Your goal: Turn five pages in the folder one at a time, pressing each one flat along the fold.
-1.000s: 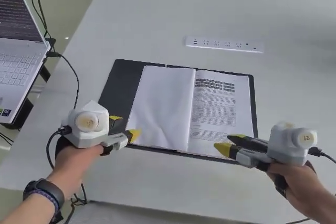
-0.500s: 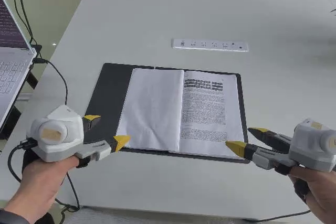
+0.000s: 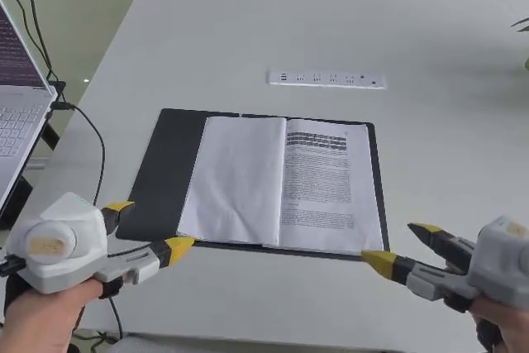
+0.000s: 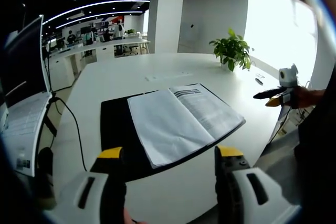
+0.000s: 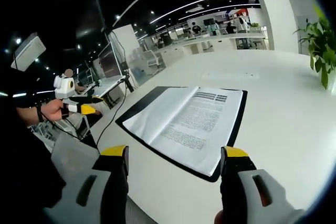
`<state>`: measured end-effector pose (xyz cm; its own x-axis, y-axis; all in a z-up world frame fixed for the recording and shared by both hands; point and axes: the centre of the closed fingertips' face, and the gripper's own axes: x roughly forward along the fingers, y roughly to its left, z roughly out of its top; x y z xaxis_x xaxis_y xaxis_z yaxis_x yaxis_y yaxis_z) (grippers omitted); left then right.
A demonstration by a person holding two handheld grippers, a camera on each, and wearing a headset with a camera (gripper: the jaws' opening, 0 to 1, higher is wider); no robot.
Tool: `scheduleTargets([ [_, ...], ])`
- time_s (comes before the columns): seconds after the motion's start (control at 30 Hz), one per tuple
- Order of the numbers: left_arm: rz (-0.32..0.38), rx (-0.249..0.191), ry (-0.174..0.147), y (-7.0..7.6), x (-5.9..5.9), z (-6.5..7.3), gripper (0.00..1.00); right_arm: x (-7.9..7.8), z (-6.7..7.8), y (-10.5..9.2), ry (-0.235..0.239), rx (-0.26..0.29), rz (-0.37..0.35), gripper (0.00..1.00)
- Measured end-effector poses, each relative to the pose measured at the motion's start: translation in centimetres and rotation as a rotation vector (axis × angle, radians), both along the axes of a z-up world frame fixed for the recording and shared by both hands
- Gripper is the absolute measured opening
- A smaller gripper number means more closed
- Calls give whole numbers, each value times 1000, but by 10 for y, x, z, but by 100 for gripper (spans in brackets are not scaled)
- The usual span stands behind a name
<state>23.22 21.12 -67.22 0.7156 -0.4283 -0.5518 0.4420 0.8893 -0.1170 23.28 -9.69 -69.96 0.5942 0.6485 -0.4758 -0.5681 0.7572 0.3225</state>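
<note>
Count: folder (image 3: 273,183) ×1. Grippers ×2: left gripper (image 3: 150,225) at 7 o'clock, right gripper (image 3: 402,245) at 5. Power strip (image 3: 326,79) ×1, 12 o'clock. Laptop (image 3: 15,105) ×1, 9 o'clock. Plant (image 4: 231,51) ×1.

Black folder (image 3: 169,179) ahead of both jaw pairs. White blank page (image 3: 235,175) nearer the left gripper (image 3: 150,224); white printed page (image 3: 322,183), fine black text under dark heading bars, nearer the right gripper (image 3: 402,244). Grey bodies, yellow jaw tips. Pale grey table (image 3: 248,22).
</note>
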Motion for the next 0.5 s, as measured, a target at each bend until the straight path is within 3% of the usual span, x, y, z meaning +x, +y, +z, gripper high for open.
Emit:
scheduleTargets([
  [0.23,28,-14,-19,-7,6,8,69,1,9,-3,0,58,-27,72],
  [0.5,65,-25,-36,-10,9,14,71,-1,14,-10,-15,55,-20,72],
])
